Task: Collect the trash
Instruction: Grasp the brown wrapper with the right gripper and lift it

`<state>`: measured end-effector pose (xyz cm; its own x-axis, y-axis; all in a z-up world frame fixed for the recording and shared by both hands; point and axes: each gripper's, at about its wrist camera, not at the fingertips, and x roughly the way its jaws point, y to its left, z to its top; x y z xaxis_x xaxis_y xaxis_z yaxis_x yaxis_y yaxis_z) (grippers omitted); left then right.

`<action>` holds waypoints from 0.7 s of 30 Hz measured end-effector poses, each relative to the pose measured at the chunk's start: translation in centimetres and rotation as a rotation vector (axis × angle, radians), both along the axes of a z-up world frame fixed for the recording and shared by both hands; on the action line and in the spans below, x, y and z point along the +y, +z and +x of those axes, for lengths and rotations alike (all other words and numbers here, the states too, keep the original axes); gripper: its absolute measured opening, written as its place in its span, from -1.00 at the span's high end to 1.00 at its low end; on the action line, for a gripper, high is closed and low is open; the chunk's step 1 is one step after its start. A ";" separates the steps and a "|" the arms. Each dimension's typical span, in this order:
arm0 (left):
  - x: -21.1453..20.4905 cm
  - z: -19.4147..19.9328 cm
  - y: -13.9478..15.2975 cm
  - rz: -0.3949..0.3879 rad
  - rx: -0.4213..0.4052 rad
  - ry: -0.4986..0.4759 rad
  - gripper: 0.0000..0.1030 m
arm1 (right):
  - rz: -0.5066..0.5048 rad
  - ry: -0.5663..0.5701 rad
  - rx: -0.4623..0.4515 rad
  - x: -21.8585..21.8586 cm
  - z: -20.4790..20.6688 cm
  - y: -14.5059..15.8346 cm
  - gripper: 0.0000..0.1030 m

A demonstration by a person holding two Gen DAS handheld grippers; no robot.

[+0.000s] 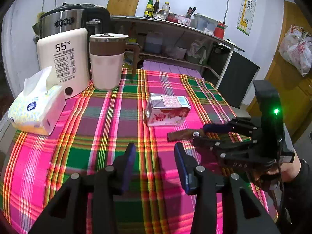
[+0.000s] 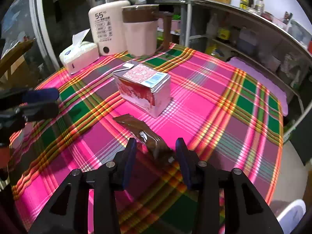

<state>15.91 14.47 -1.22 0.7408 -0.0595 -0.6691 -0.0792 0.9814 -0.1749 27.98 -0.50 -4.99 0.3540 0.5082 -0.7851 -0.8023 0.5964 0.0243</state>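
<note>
The brown wrapper point(image 2: 144, 131) is lying on the tabletop point(image 2: 204, 101), its near end between the right hand-held gripper point(image 2: 156, 150)'s parted jaws, long axis running far-left; the left hand-held gripper point(image 1: 155, 156), also parted, is hanging empty.

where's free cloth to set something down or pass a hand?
Free: the wide strip between the tissue pack and carton, running down to the left gripper; also right of the carton toward the table edge. Crowded: back left corner, warmer and mug; wrapper at the right gripper.
</note>
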 end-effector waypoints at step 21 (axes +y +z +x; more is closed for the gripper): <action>0.5 7.6 -0.8 -0.043 0.002 -0.096 -0.02 | 0.081 -0.179 0.080 -6.2 -2.7 0.6 0.52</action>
